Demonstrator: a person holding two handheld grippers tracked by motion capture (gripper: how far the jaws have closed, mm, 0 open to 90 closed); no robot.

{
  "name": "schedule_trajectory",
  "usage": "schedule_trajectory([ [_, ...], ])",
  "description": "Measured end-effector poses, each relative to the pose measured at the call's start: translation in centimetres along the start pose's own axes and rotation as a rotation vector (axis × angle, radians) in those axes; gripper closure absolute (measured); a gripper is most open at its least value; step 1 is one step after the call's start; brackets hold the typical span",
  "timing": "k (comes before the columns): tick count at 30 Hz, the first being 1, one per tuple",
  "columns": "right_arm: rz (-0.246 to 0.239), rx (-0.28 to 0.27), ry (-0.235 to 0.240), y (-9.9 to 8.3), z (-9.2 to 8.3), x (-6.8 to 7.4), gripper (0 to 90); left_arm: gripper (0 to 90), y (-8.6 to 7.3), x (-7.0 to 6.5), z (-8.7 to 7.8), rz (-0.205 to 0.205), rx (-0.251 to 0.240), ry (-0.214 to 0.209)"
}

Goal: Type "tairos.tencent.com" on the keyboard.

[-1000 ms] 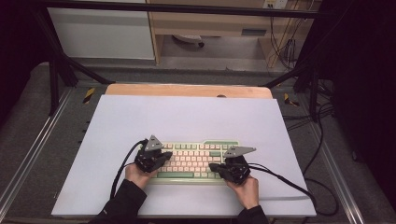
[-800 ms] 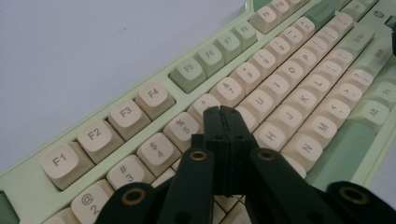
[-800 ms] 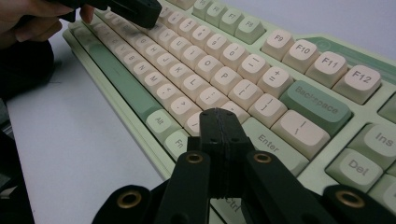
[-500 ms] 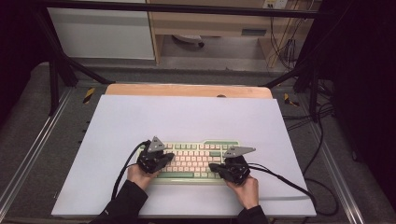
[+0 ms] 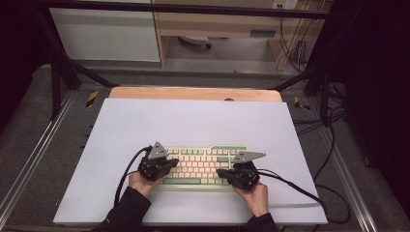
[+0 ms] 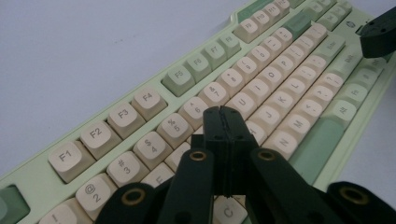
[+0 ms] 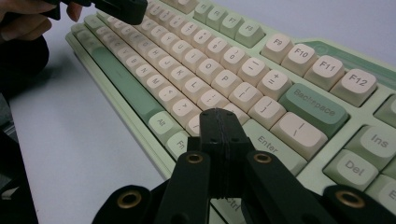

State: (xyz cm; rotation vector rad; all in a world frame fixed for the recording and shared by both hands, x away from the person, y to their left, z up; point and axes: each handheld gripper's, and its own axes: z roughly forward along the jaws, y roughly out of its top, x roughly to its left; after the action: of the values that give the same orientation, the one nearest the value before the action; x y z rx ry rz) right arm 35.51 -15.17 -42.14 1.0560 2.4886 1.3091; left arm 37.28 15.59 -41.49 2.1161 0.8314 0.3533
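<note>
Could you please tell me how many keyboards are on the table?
1: a pale green keyboard with cream keycaps, lying near the front edge of the white table, between the left tool and the right tool.

Even overhead light is falling on the pale surface (image 5: 193, 121) in the high view, while the room around it is sinking into near black. That view is looking soft and grainy. In both gripper views the near keys of the keyboard (image 6: 280, 79) are showing sharp, the far ones are blurring, and the black tool (image 6: 225, 123) is casting only faint shadows.
</note>
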Motion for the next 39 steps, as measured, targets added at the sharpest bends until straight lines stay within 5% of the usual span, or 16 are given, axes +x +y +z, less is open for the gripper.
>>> schedule_trajectory([
  [16, 0.008, -0.002, 0.007, 0.4, 0.0, 0.4, 90.0, 89.9, -1.9, 1.0, -3.0, -0.024, -0.018, 0.017],
  [39, -0.038, 0.039, 0.028, 1.8, 3.2, 2.0, 90.0, 89.7, -4.7, 2.6, -5.1, -0.083, -0.029, 0.035],
])
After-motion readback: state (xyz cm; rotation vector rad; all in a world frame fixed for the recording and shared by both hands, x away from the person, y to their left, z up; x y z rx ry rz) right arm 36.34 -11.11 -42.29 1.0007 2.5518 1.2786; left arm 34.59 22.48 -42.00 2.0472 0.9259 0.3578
